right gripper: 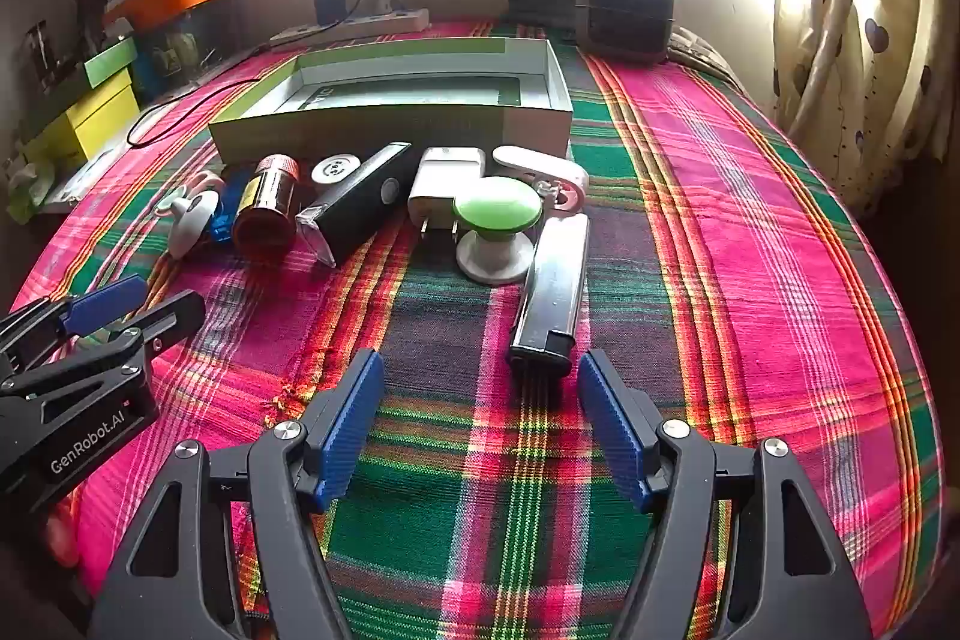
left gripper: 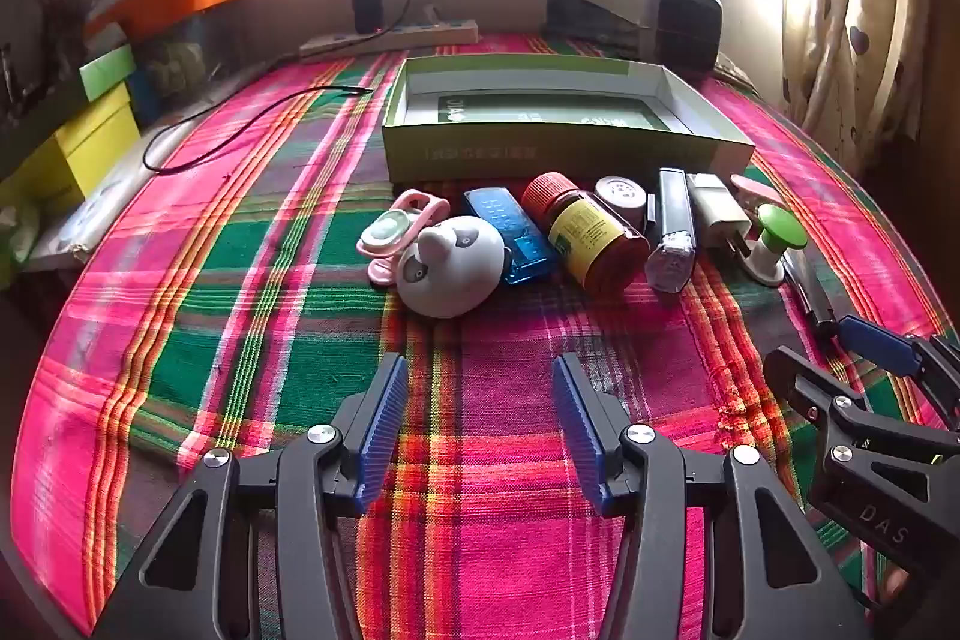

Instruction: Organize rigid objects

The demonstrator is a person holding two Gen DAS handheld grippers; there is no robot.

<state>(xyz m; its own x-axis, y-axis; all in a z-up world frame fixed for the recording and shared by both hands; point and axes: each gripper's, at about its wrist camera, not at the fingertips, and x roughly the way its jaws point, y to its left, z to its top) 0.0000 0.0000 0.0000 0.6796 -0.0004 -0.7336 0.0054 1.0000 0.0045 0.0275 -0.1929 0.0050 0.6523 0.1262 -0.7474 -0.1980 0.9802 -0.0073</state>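
Observation:
A row of small objects lies on the plaid cloth in front of an open green box [left gripper: 564,154] [right gripper: 390,133]: a pink clip [left gripper: 399,232], a white panda figure [left gripper: 450,265], a blue case [left gripper: 516,235], a red-capped bottle [left gripper: 591,235] [right gripper: 267,208], a black torch [left gripper: 672,232] [right gripper: 360,202], a white charger [left gripper: 717,211] [right gripper: 441,187], a green-topped knob [left gripper: 777,235] [right gripper: 495,229] and a silver-black lighter [right gripper: 549,298]. My left gripper [left gripper: 480,430] is open, short of the panda. My right gripper [right gripper: 480,424] is open just behind the lighter.
A power strip [left gripper: 390,37] and a black cable [left gripper: 240,124] lie at the back left. A black speaker-like box [right gripper: 627,7] stands behind the green box. Yellow and green boxes [left gripper: 96,130] are stacked at the left, and a curtain [right gripper: 852,40] hangs at the right.

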